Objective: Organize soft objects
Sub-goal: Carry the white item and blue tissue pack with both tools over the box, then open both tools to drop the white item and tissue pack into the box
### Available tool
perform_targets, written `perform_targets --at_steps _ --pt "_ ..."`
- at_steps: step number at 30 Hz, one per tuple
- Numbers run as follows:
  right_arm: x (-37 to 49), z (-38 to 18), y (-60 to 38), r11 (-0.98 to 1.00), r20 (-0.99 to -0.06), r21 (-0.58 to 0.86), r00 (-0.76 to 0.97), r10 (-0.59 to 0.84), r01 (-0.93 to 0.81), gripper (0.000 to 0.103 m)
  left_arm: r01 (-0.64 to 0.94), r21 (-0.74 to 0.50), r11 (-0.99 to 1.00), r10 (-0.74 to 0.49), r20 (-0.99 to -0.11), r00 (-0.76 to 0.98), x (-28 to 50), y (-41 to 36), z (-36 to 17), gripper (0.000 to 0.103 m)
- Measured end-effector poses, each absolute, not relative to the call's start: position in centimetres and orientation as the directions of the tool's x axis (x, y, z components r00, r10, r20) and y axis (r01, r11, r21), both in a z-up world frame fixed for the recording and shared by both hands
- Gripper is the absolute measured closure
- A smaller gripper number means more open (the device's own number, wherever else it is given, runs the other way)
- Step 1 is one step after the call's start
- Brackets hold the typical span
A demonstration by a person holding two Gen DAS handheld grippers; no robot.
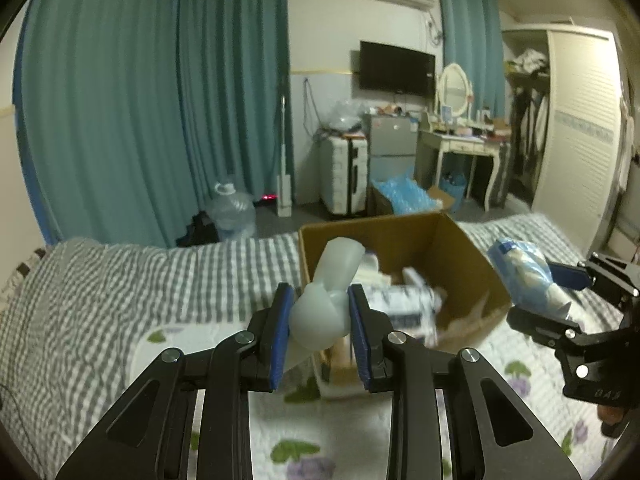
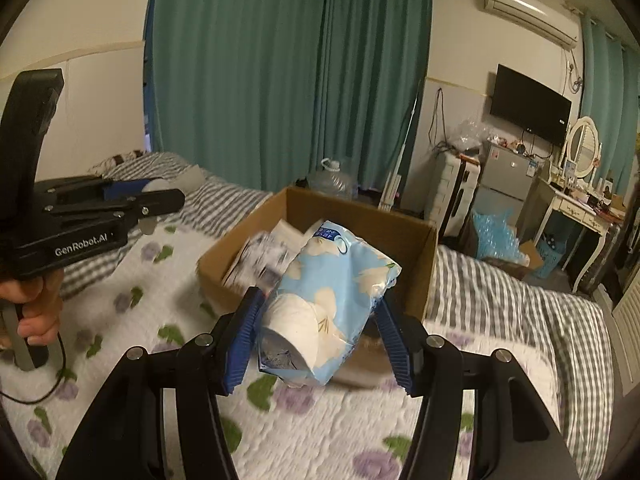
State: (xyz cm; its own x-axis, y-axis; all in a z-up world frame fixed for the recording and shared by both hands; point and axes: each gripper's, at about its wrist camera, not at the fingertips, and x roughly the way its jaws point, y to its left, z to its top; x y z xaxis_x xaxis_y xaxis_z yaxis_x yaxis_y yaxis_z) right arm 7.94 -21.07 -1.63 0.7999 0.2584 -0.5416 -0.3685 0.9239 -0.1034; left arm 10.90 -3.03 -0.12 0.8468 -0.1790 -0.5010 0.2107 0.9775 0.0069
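My left gripper (image 1: 320, 312) is shut on a pale translucent inflated air cushion (image 1: 326, 292) and holds it at the near left rim of an open cardboard box (image 1: 460, 248) on the bed. My right gripper (image 2: 318, 320) is shut on a light blue flowered pack of tissue rolls (image 2: 332, 296), held just in front of the box (image 2: 360, 216). The pack (image 1: 524, 272) and right gripper (image 1: 560, 300) also show in the left wrist view, right of the box. The left gripper (image 2: 160, 196) shows in the right wrist view. A blurred black-and-white packet (image 1: 404, 308) lies in the box.
The box sits on a bed with a grey checked cover (image 1: 160, 272) and a white flowered quilt (image 2: 320, 420). Beyond the bed are teal curtains (image 1: 160, 100), a water jug (image 1: 232, 208), a suitcase (image 1: 344, 176), a box of blue wrap (image 1: 408, 196) and a dressing table (image 1: 460, 144).
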Motion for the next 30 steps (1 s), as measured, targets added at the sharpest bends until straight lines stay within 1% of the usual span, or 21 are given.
perform_targets --at_steps 5,8,9,15,17,18,20,22,26,28,30 --pt "10.9 -1.5 -20.6 0.922 -0.524 -0.12 0.812 0.256 -0.369 0.045 0.206 -0.018 0.978 -0.188 -0.495 0.848 14.0 -3.7 0.1 0.075" --pt "12.7 -1.7 -20.5 0.926 -0.516 -0.121 0.82 0.248 -0.357 0.045 0.208 -0.035 0.977 -0.197 -0.506 0.84 16.1 -4.4 -0.2 0.074" --pt "13.3 -1.8 -20.6 0.928 -0.519 -0.118 0.819 0.245 -0.352 0.045 0.217 -0.031 0.976 -0.201 -0.522 0.829 17.0 -4.9 -0.4 0.074" --pt "16.7 -3.6 -21.2 0.943 -0.562 -0.095 0.799 0.213 -0.318 0.044 0.235 -0.047 0.971 -0.215 -0.603 0.768 20.0 -6.6 -2.7 0.073" --pt "17.8 -4.3 -21.0 0.943 -0.592 -0.097 0.78 0.202 -0.317 0.044 0.242 -0.059 0.969 -0.226 -0.617 0.754 20.5 -6.9 -3.3 0.072" --pt "18.4 -4.7 -20.9 0.945 -0.609 -0.102 0.771 0.188 -0.311 0.043 0.246 -0.064 0.967 -0.232 -0.623 0.747 20.8 -7.0 -3.6 0.071" --pt "18.9 -5.4 -20.9 0.946 -0.63 -0.102 0.756 0.179 -0.308 0.042 0.253 -0.06 0.966 -0.233 -0.636 0.736 21.2 -7.3 -4.0 0.069" --pt "19.3 -6.0 -20.9 0.945 -0.643 -0.119 0.749 0.16 -0.304 0.038 0.261 -0.049 0.964 -0.229 -0.654 0.721 21.6 -7.6 -4.5 0.068" --pt "19.2 -6.6 -20.9 0.941 -0.651 -0.144 0.746 0.144 -0.308 0.032 0.25 -0.045 0.967 -0.218 -0.653 0.726 21.5 -7.7 -4.7 0.066" --pt "19.0 -6.3 -20.8 0.939 -0.645 -0.157 0.752 0.137 -0.306 0.031 0.241 -0.069 0.968 -0.227 -0.649 0.726 21.4 -7.3 -4.3 0.057" --pt "18.6 -5.7 -20.6 0.938 -0.629 -0.167 0.765 0.135 -0.303 0.031 0.238 -0.109 0.965 -0.252 -0.64 0.726 21.1 -6.8 -3.5 0.043"
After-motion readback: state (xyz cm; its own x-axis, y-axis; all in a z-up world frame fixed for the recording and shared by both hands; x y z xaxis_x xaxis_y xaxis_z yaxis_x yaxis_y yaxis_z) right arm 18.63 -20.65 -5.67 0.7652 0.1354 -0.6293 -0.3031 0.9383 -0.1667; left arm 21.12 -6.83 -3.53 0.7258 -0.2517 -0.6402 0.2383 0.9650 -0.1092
